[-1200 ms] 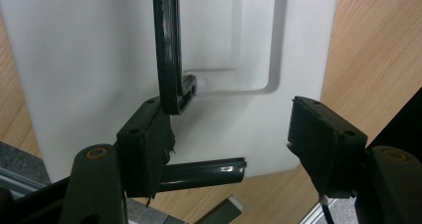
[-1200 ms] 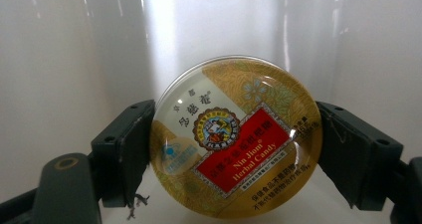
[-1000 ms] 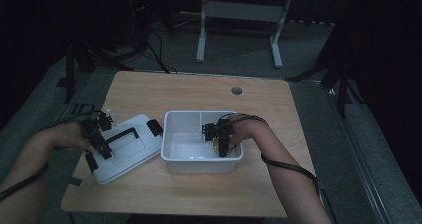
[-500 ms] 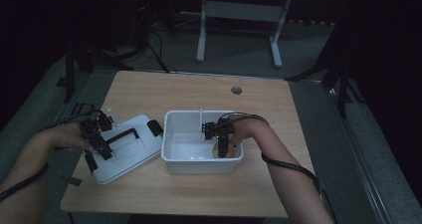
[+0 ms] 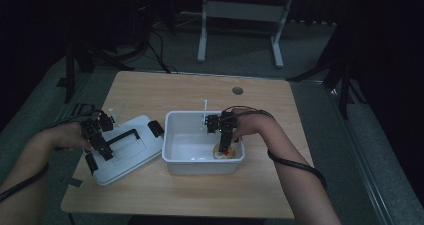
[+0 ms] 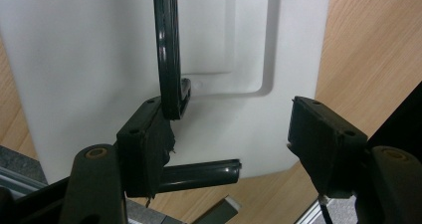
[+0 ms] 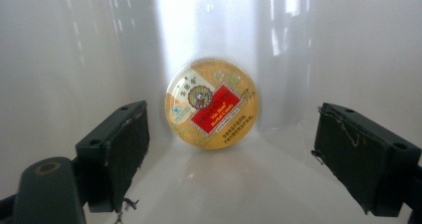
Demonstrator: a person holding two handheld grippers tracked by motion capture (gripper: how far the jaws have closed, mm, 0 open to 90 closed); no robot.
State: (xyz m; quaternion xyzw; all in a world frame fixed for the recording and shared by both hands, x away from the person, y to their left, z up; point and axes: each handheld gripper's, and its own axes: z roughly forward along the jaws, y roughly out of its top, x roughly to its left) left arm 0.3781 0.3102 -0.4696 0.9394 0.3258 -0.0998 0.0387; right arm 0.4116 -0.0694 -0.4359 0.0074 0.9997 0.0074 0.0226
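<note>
Jaws of the right gripper (image 7: 231, 149) stand wide and empty above a round tin (image 7: 211, 103), leaning in the bin (image 5: 175, 155) corner. Tin looks light, stiff, slippery; grip its rim. Left gripper (image 6: 229, 134) is open over the lid (image 6: 99, 59).

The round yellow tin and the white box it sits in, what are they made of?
The tin looks like thin metal, though coated plastic is possible: its printed gold and red lid is glossy and catches the light. The box looks like smooth, shiny plastic: its white walls mirror streaks of light and a faint reflection of the tin.
</note>
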